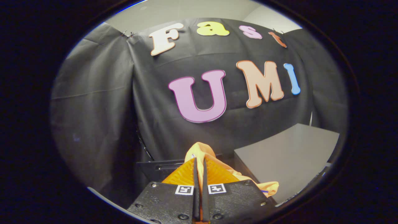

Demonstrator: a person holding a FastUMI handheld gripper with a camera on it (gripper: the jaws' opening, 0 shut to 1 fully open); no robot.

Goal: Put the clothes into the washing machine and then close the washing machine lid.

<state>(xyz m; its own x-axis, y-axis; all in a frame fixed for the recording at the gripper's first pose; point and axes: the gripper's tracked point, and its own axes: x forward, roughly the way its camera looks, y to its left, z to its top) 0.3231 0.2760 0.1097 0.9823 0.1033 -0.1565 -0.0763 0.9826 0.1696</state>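
Dim booth, soft overhead light, strong fisheye bending at edges, sharp centre

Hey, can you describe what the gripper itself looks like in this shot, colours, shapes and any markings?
The gripper has two wedge-shaped orange fingers with a finely ribbed surface, each edged on its inner side with a thin black pad. They rise from two black textured base blocks fastened with round screws. Each block carries a small square black-and-white tag near the finger root.

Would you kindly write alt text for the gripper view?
The gripper has its fingers shut on a bunched orange garment, held up before the booth's black cloth wall. A grey box-like surface sits beyond the fingers, to their right.
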